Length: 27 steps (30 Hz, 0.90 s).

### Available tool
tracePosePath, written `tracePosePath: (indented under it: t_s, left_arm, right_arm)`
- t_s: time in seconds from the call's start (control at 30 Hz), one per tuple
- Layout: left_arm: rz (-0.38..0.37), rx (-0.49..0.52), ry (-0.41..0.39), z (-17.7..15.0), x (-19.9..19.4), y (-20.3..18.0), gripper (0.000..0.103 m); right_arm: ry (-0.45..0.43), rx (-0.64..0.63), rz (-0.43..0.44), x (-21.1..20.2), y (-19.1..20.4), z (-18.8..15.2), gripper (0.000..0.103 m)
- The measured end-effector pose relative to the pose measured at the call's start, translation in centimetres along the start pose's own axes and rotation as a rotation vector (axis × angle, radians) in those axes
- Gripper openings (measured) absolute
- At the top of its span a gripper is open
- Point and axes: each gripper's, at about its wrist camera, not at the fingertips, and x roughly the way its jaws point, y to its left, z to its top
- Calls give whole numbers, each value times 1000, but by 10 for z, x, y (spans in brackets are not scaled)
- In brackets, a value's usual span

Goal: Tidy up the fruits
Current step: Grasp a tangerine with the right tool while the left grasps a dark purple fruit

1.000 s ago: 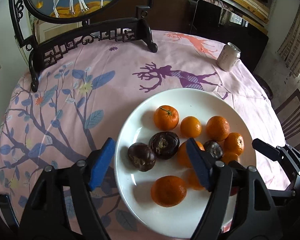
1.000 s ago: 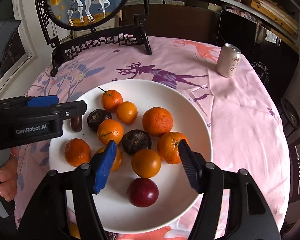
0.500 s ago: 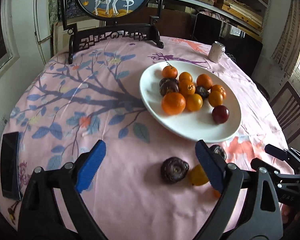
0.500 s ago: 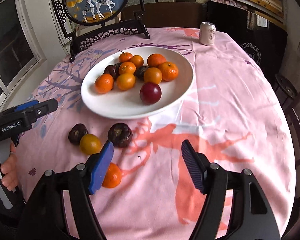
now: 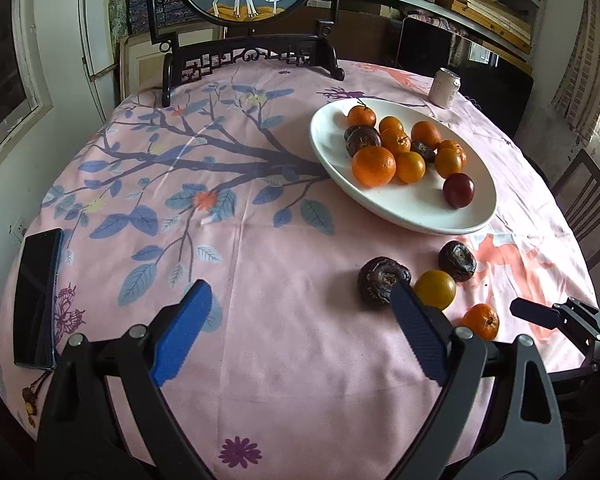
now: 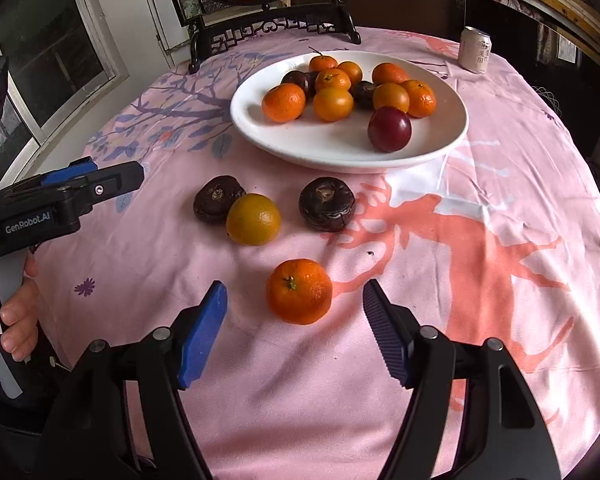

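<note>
A plate (image 6: pixel 452 136) sat on the counter (image 6: pixel 500 320) with a heap of fruit (image 6: pixel 340 88) in it. Before the plate lay four loose fruits — a mandarin (image 6: pixel 299 291) nearest. A can (image 6: pixel 476 55) stood behind the plate, and a phone (image 5: pixel 38 296) lay far left.

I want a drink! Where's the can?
In the right wrist view, the drink can stands upright at the table's far right, just beyond the white plate of fruit.
</note>
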Motion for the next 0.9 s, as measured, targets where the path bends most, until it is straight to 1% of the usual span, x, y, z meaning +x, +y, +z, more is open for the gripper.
tracePosePath:
  t_s: [0.03,0.07,0.1,0.13,0.2,0.3,0.4,0.5,0.53,0.67,0.83,0.87,0.9]
  left_arm:
    - [3,6,4,-1,0,1,92]
    - [7,10,8,-3,1,2,92]
    - [8,15,13,-4,3,3,92]
    - [9,22,22,-6,5,3,92]
    - [8,40,42,-9,12,0,92]
    - [-2,78,73,-12,27,-9,92]
    - [22,126,114,-14,50,-22,92]
    - [5,149,145,-13,65,-32,92]
    - [15,157,150,-12,68,-35,93]
    - [12,171,139,-6,73,-44,93]
    - [-17,157,145,0,81,-50,93]
    - [-20,155,141,1,82,-51,92]
    - [-24,158,136,1,82,-54,88]
  right_arm:
    - [10,-5,3,4,0,1,64]
    - [23,-10,12,9,1,1,50]
    - [35,-12,7,14,1,0,46]
    - [41,-9,-2,19,0,0,38]
    - [36,8,14,17,-2,0,37]
    - [-4,18,-15,0,-8,-1,37]
    - [-28,48,-26,-12,-20,-3,37]
    - [-33,79,-11,-18,-31,-10,37]
    - [-33,90,-2,-19,-34,-12,37]
    - [-35,115,20,-20,-43,-16,37]
    - [-46,141,33,-25,-50,-17,37]
    - [-48,142,31,-25,-50,-17,37]
    - [-50,144,31,-26,-51,-17,37]
